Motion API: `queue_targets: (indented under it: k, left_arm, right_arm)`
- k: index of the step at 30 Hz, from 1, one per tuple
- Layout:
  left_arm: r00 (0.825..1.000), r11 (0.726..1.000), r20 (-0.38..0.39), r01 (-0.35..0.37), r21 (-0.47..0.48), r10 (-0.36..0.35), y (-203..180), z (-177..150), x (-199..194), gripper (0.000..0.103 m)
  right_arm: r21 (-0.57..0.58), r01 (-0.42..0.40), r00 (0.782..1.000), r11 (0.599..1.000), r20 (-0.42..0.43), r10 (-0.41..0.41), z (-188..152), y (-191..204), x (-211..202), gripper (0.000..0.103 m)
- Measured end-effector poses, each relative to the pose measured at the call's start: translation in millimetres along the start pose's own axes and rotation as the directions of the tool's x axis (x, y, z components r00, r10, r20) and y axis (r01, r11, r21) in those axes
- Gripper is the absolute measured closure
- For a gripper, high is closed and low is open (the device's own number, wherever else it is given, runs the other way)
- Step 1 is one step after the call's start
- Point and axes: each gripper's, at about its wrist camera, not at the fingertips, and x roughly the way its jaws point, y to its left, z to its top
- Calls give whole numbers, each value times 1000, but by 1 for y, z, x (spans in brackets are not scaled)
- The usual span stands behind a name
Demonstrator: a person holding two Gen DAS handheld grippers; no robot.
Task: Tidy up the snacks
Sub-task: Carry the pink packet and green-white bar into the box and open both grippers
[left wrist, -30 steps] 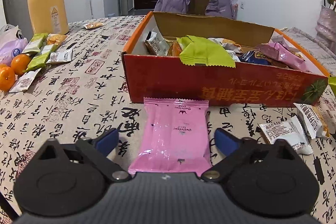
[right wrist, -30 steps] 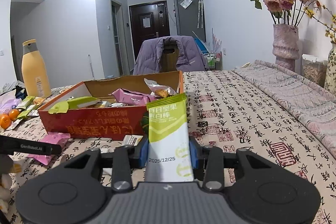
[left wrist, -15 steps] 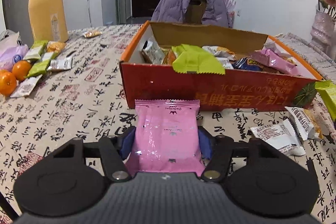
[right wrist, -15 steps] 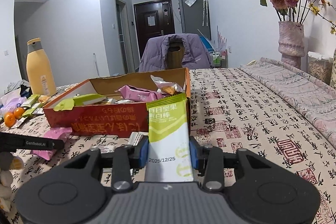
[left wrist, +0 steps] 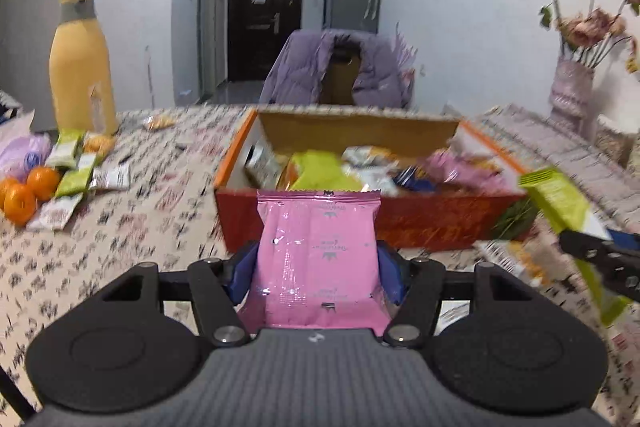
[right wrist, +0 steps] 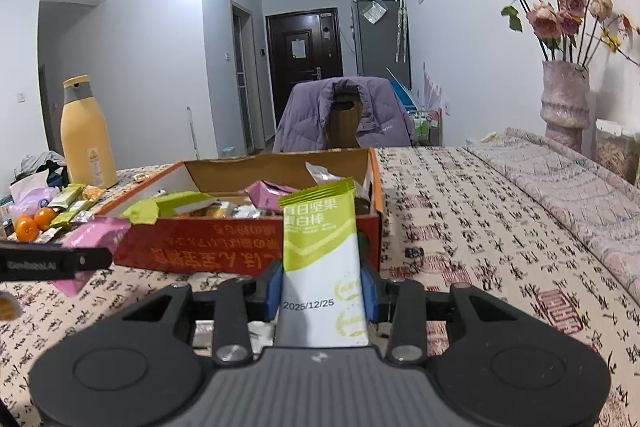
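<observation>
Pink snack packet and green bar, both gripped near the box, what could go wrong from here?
1. The red box is already heaped, so the pink snack packet might slide back out.
2. The left hand-held gripper and right hand-held gripper, holding the green bar, are close together and could bump over the box.

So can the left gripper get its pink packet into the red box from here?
Probably yes: the left gripper holds the pink packet just before the open-topped red box, nothing between them.

Left tongs [left wrist: 316, 267] clamp pink packet [left wrist: 316, 255], near red box [left wrist: 420, 227].
</observation>
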Motion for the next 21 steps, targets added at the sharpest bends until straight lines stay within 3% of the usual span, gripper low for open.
queue_targets:
  k: [11,21]
  left_arm:
    - [992,1000,119,29,5,-29,-10,54,-8,40]
    - [988,1000,154,22,-10,-20,-15,93,28,40]
  right_arm:
    - [-39,-8,998,999,69,11,40,16,14,65]
    - [-69,-15,995,997,98,22,89,31,56,65]
